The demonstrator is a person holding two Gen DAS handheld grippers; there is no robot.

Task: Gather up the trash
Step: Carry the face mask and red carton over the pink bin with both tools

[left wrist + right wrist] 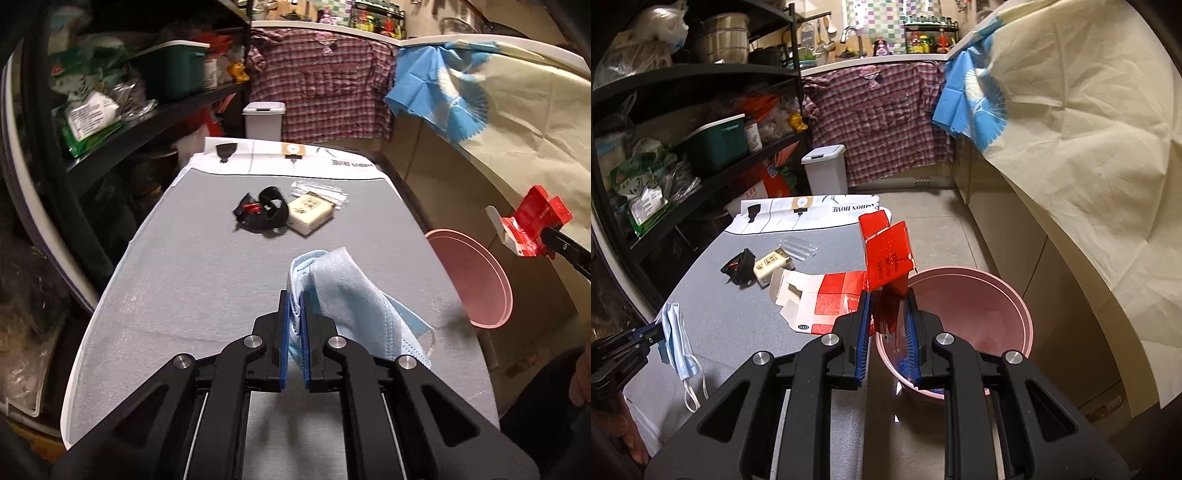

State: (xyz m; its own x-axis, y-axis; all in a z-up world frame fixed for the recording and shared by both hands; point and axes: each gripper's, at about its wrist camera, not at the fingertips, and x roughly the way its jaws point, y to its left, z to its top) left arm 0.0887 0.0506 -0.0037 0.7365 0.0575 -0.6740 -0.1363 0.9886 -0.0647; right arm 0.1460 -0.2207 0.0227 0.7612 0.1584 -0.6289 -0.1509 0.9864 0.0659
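Observation:
My left gripper (294, 301) is shut on a light blue face mask (347, 295), which hangs off its right side above the grey table (184, 280). In the right wrist view the same mask (676, 332) dangles from the left gripper (659, 331) at the left edge. My right gripper (886, 301) is shut on a torn-open red and white carton (888, 254), held by the rim of the pink bucket (975, 306). From the left wrist view the carton (535, 218) hangs beyond the table's right edge, above the bucket (476, 280).
A black strap-like item (264, 212), a beige packet (308, 214) and clear plastic wrappers (321, 192) lie mid-table. A printed white bag (291, 155) covers the far end. Black shelves (147, 122) stand left, a white lidded bin (264, 120) behind, cloth-covered counters (1071, 147) right.

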